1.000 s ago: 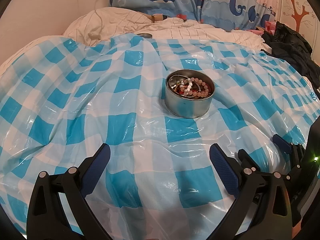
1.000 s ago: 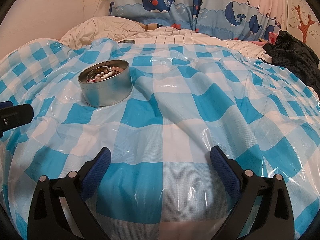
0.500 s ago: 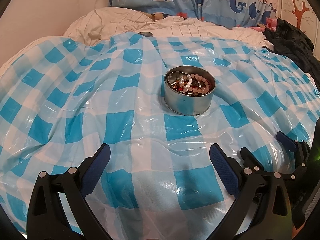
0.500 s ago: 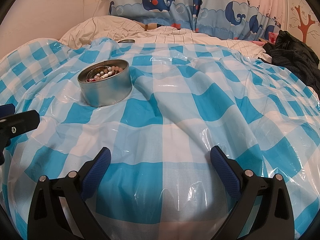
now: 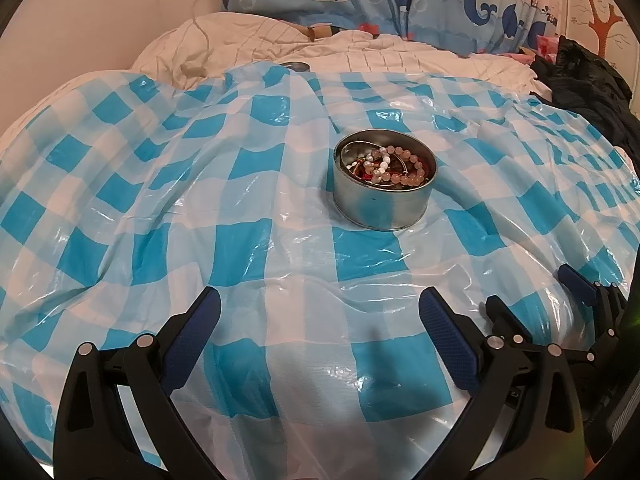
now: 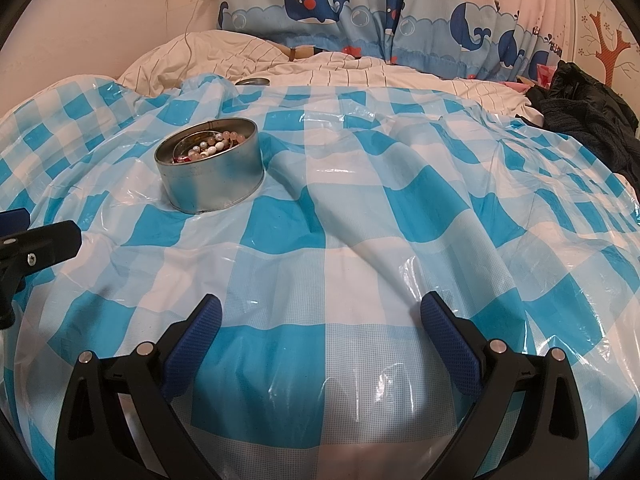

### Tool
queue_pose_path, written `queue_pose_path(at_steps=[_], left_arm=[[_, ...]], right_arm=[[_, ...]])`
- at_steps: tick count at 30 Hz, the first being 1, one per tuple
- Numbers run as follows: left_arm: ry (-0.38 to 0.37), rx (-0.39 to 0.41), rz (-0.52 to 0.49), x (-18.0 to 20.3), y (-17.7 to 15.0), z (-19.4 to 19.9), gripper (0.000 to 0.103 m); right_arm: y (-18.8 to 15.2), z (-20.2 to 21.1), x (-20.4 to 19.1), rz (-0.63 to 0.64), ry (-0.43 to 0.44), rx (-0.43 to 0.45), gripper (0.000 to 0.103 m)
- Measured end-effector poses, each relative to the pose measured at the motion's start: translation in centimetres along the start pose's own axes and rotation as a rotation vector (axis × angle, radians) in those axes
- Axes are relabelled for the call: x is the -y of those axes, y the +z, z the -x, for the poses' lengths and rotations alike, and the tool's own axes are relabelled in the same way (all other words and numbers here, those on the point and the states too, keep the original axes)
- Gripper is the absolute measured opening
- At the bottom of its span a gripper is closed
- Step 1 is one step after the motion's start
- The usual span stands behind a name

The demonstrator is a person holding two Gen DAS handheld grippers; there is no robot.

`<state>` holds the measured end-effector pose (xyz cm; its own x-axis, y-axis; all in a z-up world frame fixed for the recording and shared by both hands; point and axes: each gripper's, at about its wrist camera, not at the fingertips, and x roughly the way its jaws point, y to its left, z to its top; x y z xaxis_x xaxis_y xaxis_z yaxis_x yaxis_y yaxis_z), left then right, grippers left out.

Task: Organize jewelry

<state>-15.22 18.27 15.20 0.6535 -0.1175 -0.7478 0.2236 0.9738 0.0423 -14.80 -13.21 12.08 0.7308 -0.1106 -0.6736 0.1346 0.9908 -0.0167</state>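
Note:
A round silver tin [image 5: 384,200] stands on the blue-and-white checked plastic sheet [image 5: 160,208], filled with bead bracelets [image 5: 394,166] in pink, white and red. In the right wrist view the same tin [image 6: 212,178] sits at the upper left. My left gripper [image 5: 320,316] is open and empty, well short of the tin. My right gripper [image 6: 320,314] is open too, with only the sheet between its blue pads. The right gripper's fingers [image 5: 576,284] show at the left wrist view's right edge, and the left gripper's finger [image 6: 44,242] at the right wrist view's left edge.
The sheet [image 6: 400,208] lies wrinkled over a bed with white bedding [image 6: 320,68] behind. A small metal lid [image 6: 252,81] rests at the sheet's far edge. Dark clothing [image 6: 588,120] is piled at the right. Whale-print curtains [image 6: 360,4] hang at the back.
The left gripper has drifted slightly forward and leftward, so the tin sits a little higher in its view. The right gripper has barely moved. Both stay open.

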Motion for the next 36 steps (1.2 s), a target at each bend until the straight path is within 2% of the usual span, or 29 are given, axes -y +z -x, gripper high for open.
queue_pose_path(at_steps=[4,36], left_arm=[[-0.019,-0.014,0.023,-0.33,0.03,-0.24,0.095],[-0.006,-0.025,0.013,-0.06,-0.33,-0.65,0.095]], right_arm=[[0.00,0.01,0.00,0.000,0.000,0.000,0.096],[0.05,-0.04,0.02,0.002,-0.001,-0.001,0.096]])
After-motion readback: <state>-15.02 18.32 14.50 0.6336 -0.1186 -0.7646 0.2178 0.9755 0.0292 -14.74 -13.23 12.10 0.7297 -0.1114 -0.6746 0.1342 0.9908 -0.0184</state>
